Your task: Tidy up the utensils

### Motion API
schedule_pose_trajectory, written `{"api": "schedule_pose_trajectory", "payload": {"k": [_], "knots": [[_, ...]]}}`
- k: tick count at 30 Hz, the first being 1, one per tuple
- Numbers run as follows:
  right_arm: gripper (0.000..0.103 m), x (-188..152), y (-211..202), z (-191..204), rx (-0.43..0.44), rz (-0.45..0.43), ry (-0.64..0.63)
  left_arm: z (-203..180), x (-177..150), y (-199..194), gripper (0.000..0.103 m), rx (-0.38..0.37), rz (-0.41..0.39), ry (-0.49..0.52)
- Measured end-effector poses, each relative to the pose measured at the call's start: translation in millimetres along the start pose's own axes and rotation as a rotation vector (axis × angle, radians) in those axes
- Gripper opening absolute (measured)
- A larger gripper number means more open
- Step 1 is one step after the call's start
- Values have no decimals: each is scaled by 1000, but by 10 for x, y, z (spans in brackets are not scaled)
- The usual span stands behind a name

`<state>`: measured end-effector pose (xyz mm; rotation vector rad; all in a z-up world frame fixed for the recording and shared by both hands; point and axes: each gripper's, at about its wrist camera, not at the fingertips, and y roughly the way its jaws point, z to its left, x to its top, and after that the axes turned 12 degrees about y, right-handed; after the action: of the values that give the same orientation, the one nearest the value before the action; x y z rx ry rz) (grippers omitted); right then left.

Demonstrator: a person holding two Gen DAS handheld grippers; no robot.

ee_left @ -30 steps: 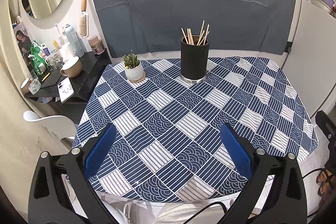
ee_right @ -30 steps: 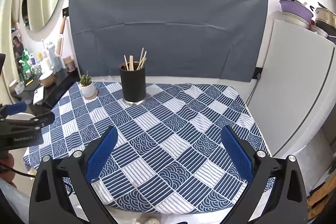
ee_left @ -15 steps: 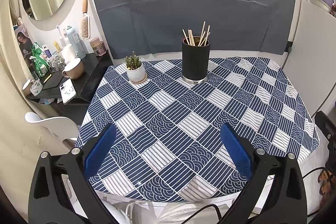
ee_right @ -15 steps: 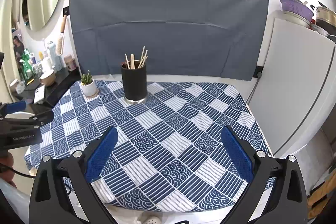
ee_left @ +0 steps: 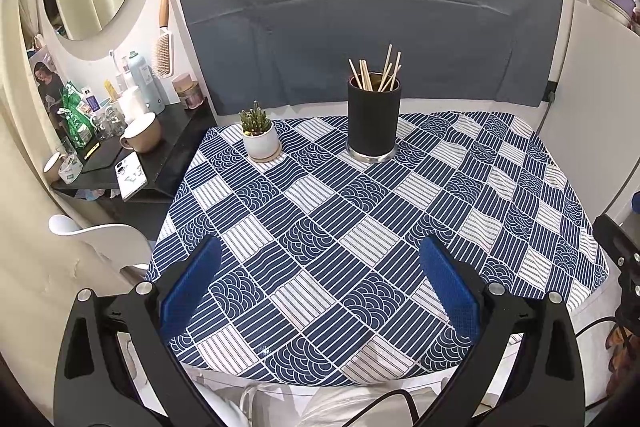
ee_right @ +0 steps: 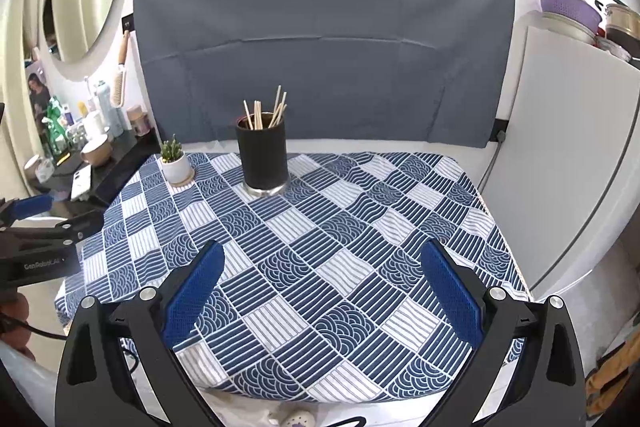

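A black cylindrical holder with several wooden chopsticks stands upright at the back of the table; it also shows in the right wrist view. My left gripper is open and empty, held above the table's near edge, far from the holder. My right gripper is open and empty, also over the near edge. The left gripper also shows at the left edge of the right wrist view.
A blue patterned tablecloth covers the table. A small potted cactus stands left of the holder. A black side shelf with cups and bottles is at the left. A white cabinet is at the right.
Both grippers have drawn back slightly from the table and shifted a little; the holder looks slightly farther off. Both stay open and empty.
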<state>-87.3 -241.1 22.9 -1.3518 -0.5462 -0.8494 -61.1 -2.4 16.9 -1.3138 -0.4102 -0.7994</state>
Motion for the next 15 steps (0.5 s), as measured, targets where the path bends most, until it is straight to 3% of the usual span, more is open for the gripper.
{"api": "schedule_pose_trajectory", "payload": {"k": [15], "knots": [[95, 13, 15, -41, -13, 2, 17, -30, 35, 15, 97, -13, -7, 19]]}}
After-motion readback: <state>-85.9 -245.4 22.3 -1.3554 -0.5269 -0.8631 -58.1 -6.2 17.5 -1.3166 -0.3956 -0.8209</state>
